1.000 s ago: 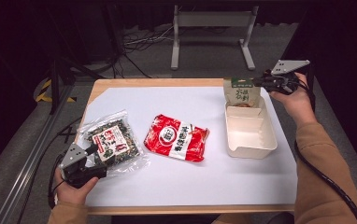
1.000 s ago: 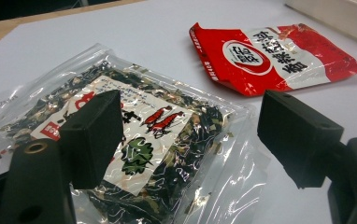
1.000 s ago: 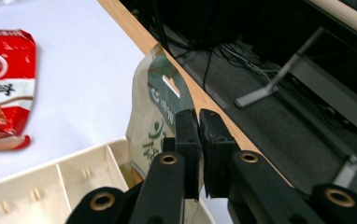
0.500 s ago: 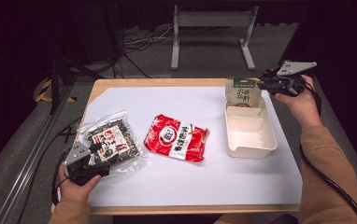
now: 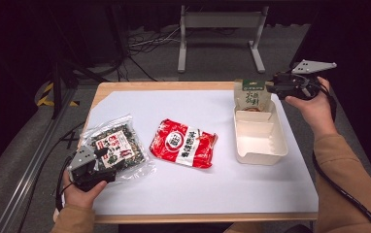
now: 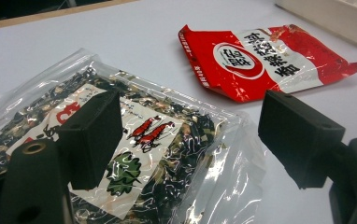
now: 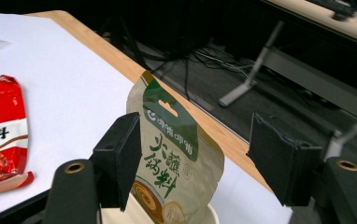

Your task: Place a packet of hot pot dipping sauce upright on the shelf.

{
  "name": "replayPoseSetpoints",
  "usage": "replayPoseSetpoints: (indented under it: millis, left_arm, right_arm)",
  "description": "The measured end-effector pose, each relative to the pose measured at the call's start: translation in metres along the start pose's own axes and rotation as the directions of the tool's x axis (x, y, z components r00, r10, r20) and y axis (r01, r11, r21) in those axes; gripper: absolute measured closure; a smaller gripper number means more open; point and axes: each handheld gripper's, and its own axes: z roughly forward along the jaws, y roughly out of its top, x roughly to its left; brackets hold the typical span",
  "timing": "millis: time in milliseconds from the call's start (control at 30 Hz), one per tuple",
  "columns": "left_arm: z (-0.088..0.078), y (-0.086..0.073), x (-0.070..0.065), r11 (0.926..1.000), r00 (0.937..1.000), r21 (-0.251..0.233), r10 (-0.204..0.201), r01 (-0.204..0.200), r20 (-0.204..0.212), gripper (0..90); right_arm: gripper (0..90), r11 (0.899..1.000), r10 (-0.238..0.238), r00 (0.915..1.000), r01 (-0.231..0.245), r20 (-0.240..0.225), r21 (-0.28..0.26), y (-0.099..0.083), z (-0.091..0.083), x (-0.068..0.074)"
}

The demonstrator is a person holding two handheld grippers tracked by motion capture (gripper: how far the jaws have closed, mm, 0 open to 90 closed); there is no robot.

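Observation:
A beige and green pouch (image 5: 252,96) stands upright in the far compartment of a white tray (image 5: 271,148). My right gripper (image 5: 272,88) is at its top right edge. In the right gripper view its jaws have just been opening and stand wide, with the pouch (image 7: 176,158) between them, close to the left jaw and untouched. My left gripper (image 5: 102,156) is open low over a clear bag of dark dried bits (image 5: 118,143) with a red and white label. The bag (image 6: 134,154) lies flat under the spread jaws. A red packet (image 5: 183,143) lies mid-table.
White paper (image 5: 198,189) covers the wooden table. The tray's near compartment is bare. In the left gripper view the red packet (image 6: 265,60) lies beyond the clear bag, with the tray's wall (image 6: 335,18) behind it. Cables and a metal stand (image 5: 217,34) sit on the floor past the far edge.
The right gripper's jaws have opened and let go of the pouch's top; the pouch stays standing in the tray. The left hand and the clear bag have not moved.

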Motion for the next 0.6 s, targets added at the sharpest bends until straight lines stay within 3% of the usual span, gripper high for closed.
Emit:
replayPoseSetpoints:
  millis: [200,367,600]
  left_arm:
    - [0.004,0.004,0.002,1.0000,1.0000,0.007,-0.007,0.007,0.000,21.5]
    - [0.006,0.009,0.006,0.9997,0.9997,0.013,-0.022,0.022,0.011,17.8]
    - [0.019,0.016,0.005,0.9990,0.9996,0.045,-0.003,0.002,0.028,17.0]
  right_arm:
    - [34.3,1.000,0.017,0.9994,-0.017,0.031,-0.004,0.010,-0.010,0.017]
    - [32.6,0.999,0.043,0.9991,-0.043,0.000,-0.017,0.020,-0.019,0.032]
    - [33.9,0.997,0.063,0.9964,-0.065,-0.058,-0.047,0.024,-0.031,0.054]
